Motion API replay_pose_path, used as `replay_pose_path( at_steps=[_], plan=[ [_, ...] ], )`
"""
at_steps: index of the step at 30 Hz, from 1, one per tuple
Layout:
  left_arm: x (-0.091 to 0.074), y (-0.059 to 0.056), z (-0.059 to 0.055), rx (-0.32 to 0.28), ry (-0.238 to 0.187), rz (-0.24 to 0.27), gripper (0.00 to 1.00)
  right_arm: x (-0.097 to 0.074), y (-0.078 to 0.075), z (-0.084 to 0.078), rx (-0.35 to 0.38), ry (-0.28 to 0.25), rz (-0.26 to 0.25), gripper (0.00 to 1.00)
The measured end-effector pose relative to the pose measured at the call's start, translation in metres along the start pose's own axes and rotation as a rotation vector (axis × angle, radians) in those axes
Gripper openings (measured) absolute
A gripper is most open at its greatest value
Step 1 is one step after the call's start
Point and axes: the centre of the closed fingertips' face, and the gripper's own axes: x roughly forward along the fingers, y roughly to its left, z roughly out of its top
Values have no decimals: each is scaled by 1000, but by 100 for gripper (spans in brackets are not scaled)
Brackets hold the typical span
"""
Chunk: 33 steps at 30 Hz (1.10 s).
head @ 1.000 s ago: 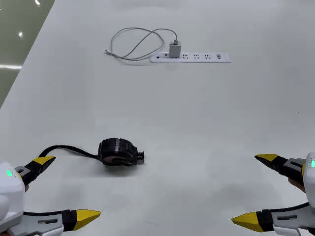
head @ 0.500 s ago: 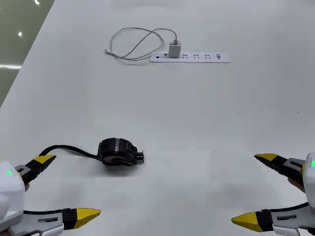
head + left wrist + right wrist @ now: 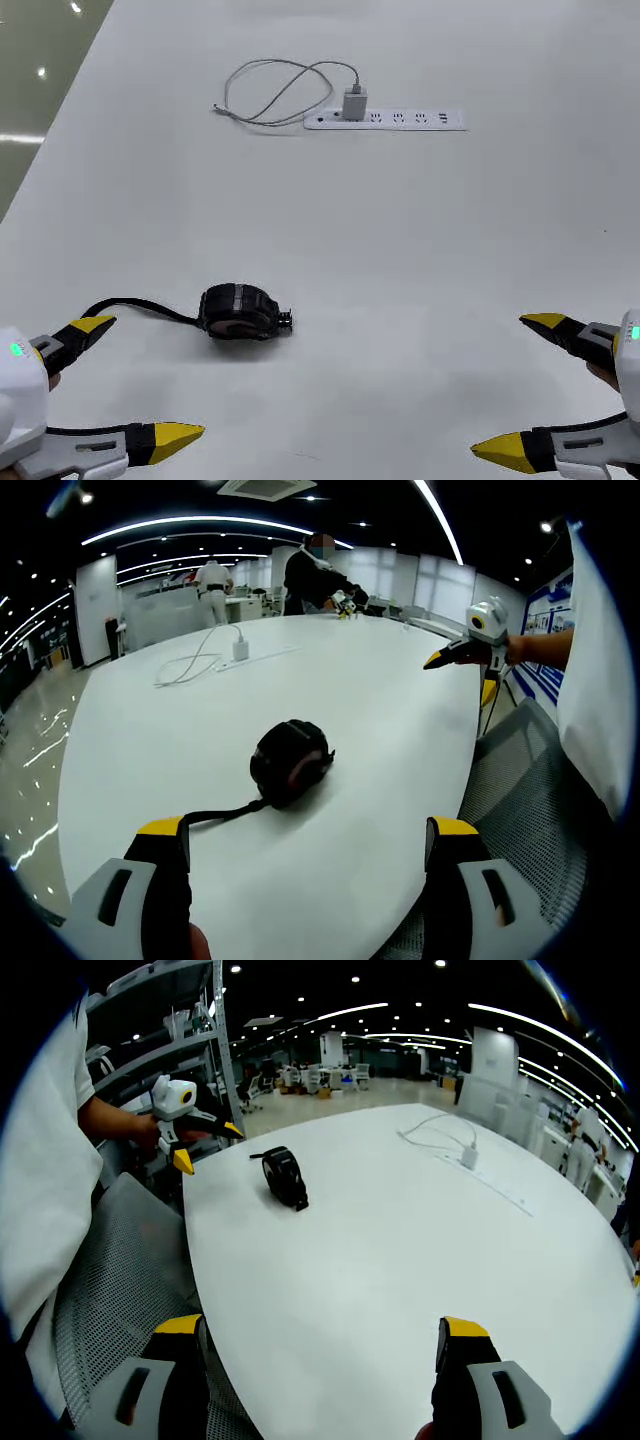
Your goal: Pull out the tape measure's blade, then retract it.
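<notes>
A black tape measure [image 3: 240,312] lies on the white table, its blade tip pointing right and a black strap [image 3: 140,303] trailing left. In the left gripper view the tape measure [image 3: 290,763] sits just ahead of the jaws. My left gripper [image 3: 140,385] is open at the lower left, its far fingertip [image 3: 90,325] close to the strap's end. My right gripper [image 3: 520,390] is open at the lower right, well clear of the tape measure [image 3: 285,1177]. Both hold nothing.
A white power strip [image 3: 390,118] with a plugged charger and a looped white cable [image 3: 275,90] lies at the far side of the table. The table's left edge [image 3: 45,150] runs diagonally. People stand in the background of the left gripper view.
</notes>
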Motion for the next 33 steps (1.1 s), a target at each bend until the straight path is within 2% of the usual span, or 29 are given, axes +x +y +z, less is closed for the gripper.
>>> replay_pose_path(
  at_steps=[15,24,33],
  plan=[
    [2,1,0,-8,2,-6,96,1,-2,2,-6,2,4,95],
    [10,3,6,10,4,-27,96,10,-4,10,-20,-6,19,95],
    [15,5,9,31,8,-34,95,14,-8,13,-38,-1,29,95]
  ],
)
